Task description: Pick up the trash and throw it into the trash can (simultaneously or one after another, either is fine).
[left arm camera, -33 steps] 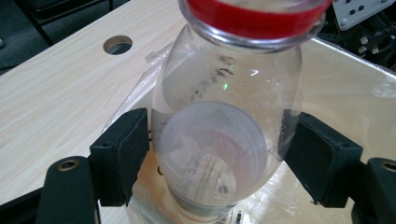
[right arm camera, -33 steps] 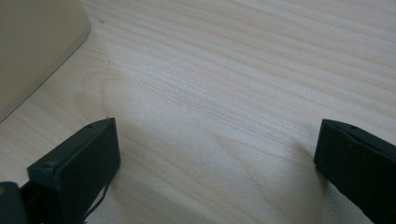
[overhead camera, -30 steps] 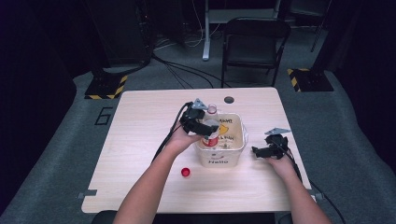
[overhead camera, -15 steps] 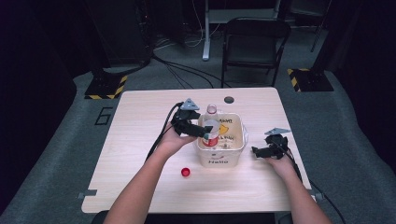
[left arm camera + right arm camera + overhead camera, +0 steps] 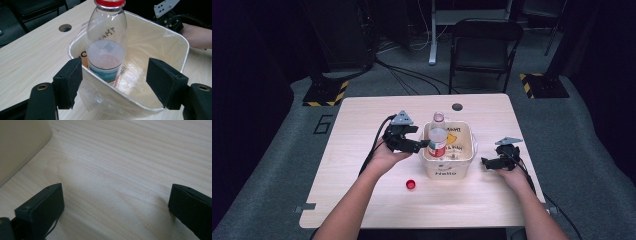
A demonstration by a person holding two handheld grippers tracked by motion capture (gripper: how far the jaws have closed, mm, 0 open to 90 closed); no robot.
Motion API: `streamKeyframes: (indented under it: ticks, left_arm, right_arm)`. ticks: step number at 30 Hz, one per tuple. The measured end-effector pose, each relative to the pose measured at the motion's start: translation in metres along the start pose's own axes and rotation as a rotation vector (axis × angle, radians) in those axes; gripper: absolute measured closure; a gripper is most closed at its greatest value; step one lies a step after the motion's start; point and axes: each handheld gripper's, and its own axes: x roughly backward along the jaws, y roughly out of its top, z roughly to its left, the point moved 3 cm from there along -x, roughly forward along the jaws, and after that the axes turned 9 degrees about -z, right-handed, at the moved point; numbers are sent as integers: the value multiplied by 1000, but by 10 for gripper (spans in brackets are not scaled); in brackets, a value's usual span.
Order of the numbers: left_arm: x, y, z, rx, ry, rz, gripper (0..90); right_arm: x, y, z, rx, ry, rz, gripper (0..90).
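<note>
Wooden table [image 5: 362, 125], pale grain, with a round cable hole [image 5: 457, 106] near its far edge. A dark chair [image 5: 484, 45] stands on the floor beyond it, with black cables trailing past. Toward the right of the table's middle sits a cream tub [image 5: 447, 167] with rounded corners, lined with thin clear plastic, the word "Hello" on its near wall. Inside it, upright against the left wall, stands a clear plastic bottle [image 5: 438, 140]; the left gripper view shows the bottle [image 5: 106, 47] with a red ring at the neck, pale cloudy liquid in its lower part and a blue-and-white label at the base, close behind the tub's near rim [image 5: 100, 77]. The left gripper [image 5: 409, 144] is held level just outside the tub's left wall, pointing at it, grey three-cornered plate on top. Its jaws have just been closing somewhat but stand apart; in its own view they straddle the tub's rim with the bottle beyond them, and neither pad touches the bottle. The right gripper [image 5: 492, 162] rests low at the tub's right side, near it but apart. Its jaws stand wide apart over bare wood, nothing between them. Smallest item: a red bottle cap [image 5: 410, 184] lying alone on the table in front of the tub's left corner.
</note>
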Motion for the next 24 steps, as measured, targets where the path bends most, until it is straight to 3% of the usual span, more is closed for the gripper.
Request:
streamKeyframes:
  ticks: [8, 24]
  left_arm:
    - [13, -12, 4, 20, 28, 3, 334]
    - [30, -42, 13, 58, 66, 21, 358]
  right_arm:
    - [-1, 0, -2, 24, 6, -5, 0]
    - [0, 0, 0, 19, 11, -2, 0]
